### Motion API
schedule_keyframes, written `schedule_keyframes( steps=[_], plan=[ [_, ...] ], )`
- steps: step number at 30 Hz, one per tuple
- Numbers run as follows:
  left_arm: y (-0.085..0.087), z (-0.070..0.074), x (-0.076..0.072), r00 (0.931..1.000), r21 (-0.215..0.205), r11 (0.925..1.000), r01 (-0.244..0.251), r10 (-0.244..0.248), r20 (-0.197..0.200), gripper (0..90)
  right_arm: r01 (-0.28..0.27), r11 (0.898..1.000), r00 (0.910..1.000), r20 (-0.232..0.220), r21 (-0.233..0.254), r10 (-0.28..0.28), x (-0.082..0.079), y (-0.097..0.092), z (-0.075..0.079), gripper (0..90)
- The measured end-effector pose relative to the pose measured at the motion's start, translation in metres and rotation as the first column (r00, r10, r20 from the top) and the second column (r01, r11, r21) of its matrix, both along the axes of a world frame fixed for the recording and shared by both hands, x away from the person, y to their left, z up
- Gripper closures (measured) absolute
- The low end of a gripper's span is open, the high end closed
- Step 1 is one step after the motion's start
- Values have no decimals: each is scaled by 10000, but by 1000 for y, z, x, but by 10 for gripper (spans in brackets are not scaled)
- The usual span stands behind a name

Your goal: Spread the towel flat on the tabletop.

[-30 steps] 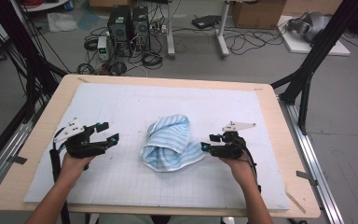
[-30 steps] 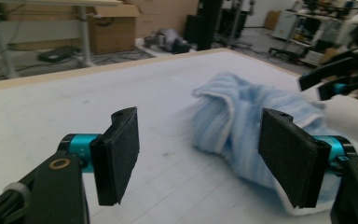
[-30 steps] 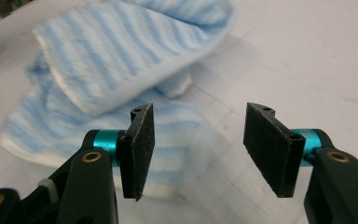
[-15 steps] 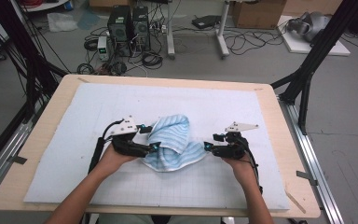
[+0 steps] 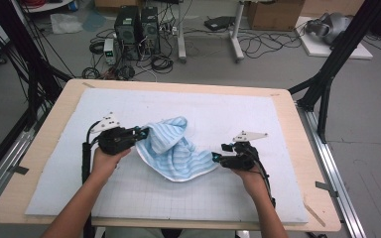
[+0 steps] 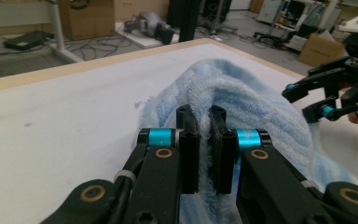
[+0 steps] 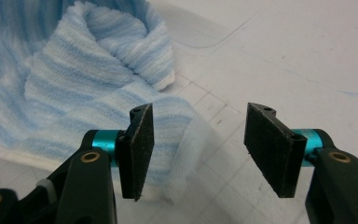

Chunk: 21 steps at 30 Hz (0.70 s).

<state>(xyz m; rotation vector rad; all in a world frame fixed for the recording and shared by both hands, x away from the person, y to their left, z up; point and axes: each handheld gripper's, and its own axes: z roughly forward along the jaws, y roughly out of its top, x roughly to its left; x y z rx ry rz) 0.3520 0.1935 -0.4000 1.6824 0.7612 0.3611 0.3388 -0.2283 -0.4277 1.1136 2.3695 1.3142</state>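
From the high view, a blue striped towel (image 5: 174, 151) lies crumpled near the middle of the white mat (image 5: 278, 124) that covers the wooden table (image 5: 305, 129). The left gripper (image 5: 140, 133) is at the towel's left edge, and its jaws have just been closing with cloth between them. The right gripper (image 5: 215, 157) sits at the towel's near right corner with its jaws apart. Beyond the far edge of the table the floor holds computer towers (image 5: 138, 25), loose cables (image 5: 263, 44) and cardboard boxes (image 5: 273, 12); none of it reaches the mat, so nothing stands in the way of either hand.

In the left gripper view, the left gripper (image 6: 204, 140) is clamped on a raised fold of the towel (image 6: 251, 107), the terry pinched tight between the two black pads. The other gripper (image 6: 317, 100) shows at the far right, just off the cloth.

In the right gripper view, the right gripper (image 7: 205, 149) stands open. The towel's (image 7: 74, 84) white-hemmed corner lies just inside the left pad, not pressed, and bare mat fills the rest of the gap.

The towel looks light, soft and floppy, so it should sag and drape when lifted and is in no danger of breaking. Its nap should give the pads good purchase. Corners and hemmed edges seem the best places to grip, since a pinch in the middle would probably only bunch it further.
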Motion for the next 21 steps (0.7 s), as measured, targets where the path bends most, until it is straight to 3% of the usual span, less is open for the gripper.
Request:
schedule_keyframes(
  steps=[5, 8, 11, 14, 17, 18, 20, 21],
  plan=[
    [25, -6, -1, 9974, -160, 9973, -711, 709, -139, 839, -725, 9973, 9973, -82, -126, 724, -2, 16, -4, 438],
    [34, -7, -1, 9950, -281, 9947, -987, 983, -158, 839, -1202, 9906, 9927, 35, -658, 1207, -4, 28, -6, 448],
    [36, -4, 1, 9942, -379, 9935, -1076, 1074, -63, 839, -1398, 9899, 9899, 188, -234, 1402, -5, 30, -3, 439],
    [32, 1, 5, 9939, -422, 9930, -1101, 1103, 33, 839, -1888, 9818, 9806, 583, 193, 1874, -9, 34, 5, 433],
    [24, 6, 13, 9939, -273, 9936, -1099, 1101, 82, 840, -2783, 9584, 9586, 814, 640, 2729, -14, 45, 10, 431],
    [22, 8, 16, 9938, -225, 9936, -1106, 1108, 88, 840, -3216, 9441, 9447, 917, 727, 3147, -16, 50, 12, 431],
    [16, 11, 21, 9938, -168, 9938, -1100, 1102, 111, 840, -3788, 9233, 9227, 1039, 638, 3713, -20, 61, 14, 430],
    [14, 12, 24, 9936, -101, 9937, -1120, 1121, 129, 840, -3910, 9191, 9172, 1037, 481, 3848, -22, 67, 15, 430]
  ],
)
